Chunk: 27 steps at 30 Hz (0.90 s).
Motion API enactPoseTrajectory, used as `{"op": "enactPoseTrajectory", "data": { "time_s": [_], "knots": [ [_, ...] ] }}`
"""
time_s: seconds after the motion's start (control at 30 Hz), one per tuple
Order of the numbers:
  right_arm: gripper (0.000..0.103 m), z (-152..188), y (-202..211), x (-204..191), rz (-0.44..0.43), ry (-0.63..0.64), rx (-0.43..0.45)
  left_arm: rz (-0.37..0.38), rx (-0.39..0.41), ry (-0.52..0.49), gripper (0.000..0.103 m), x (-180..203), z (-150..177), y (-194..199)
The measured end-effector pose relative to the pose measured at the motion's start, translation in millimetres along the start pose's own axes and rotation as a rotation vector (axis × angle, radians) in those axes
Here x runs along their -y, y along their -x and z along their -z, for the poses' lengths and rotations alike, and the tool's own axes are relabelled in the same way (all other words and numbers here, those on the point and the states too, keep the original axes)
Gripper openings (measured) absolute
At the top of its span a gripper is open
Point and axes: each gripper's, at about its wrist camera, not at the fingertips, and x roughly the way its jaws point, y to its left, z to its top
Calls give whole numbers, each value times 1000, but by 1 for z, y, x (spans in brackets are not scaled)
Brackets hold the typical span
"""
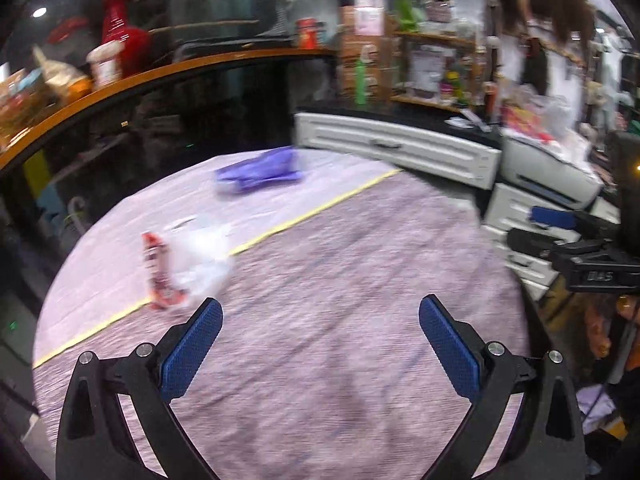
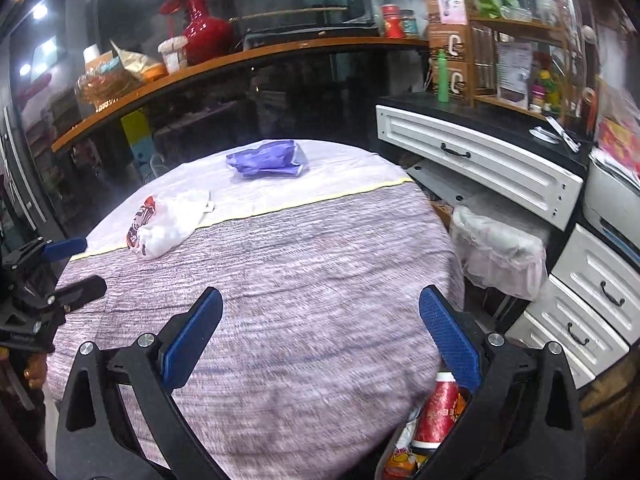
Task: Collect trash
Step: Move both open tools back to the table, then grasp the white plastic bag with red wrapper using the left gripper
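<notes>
On the purple-cloth surface (image 2: 280, 300), white crumpled plastic bag (image 2: 168, 226) at 10 o'clock, purple crumpled wrapper (image 2: 266, 159) at 12, both uncollected; lined bin (image 2: 500, 248) at 3. Left gripper (image 1: 320, 322) and right gripper (image 2: 320, 312): jaws apart, empty.

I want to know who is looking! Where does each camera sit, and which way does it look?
Left wrist view: sits on the left gripper, looks down across the round table; its open blue fingers show, and the right gripper at the right edge.
Right wrist view: sits on the right gripper, looks over the same table toward the lined bin; its open fingers show, and the left gripper at the left edge.
Both share the purple bag and the white plastic bag.
</notes>
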Motion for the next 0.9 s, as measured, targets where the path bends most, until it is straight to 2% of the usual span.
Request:
{"op": "enactPoseTrajectory", "data": {
  "time_s": [0.1, 0.23, 0.4, 0.47, 0.77, 0.8, 0.9],
  "knots": [
    [97, -9, -14, -11, -13, 11, -13, -80, -16, 23, 97, -32, 0, -8],
    [97, -17, -26, -20, -17, 32, -21, -152, -34, 55, 97, -71, 0, -17],
    [97, -27, -40, -31, -22, 66, -33, -157, -120, 88, 97, -112, -15, -44],
    [97, -30, -45, -34, -23, 79, -39, -169, -125, 94, 97, -119, -20, -54],
    [97, -47, -66, -43, -39, 96, -61, -113, -170, 207, 95, -153, -34, -109],
    [97, -51, -70, -41, -51, 86, -68, -115, -180, 220, 89, -156, -33, -113],
    [97, -63, -84, -38, -73, 64, -84, -85, -177, 267, 61, -160, -31, -120]
  ]
}}
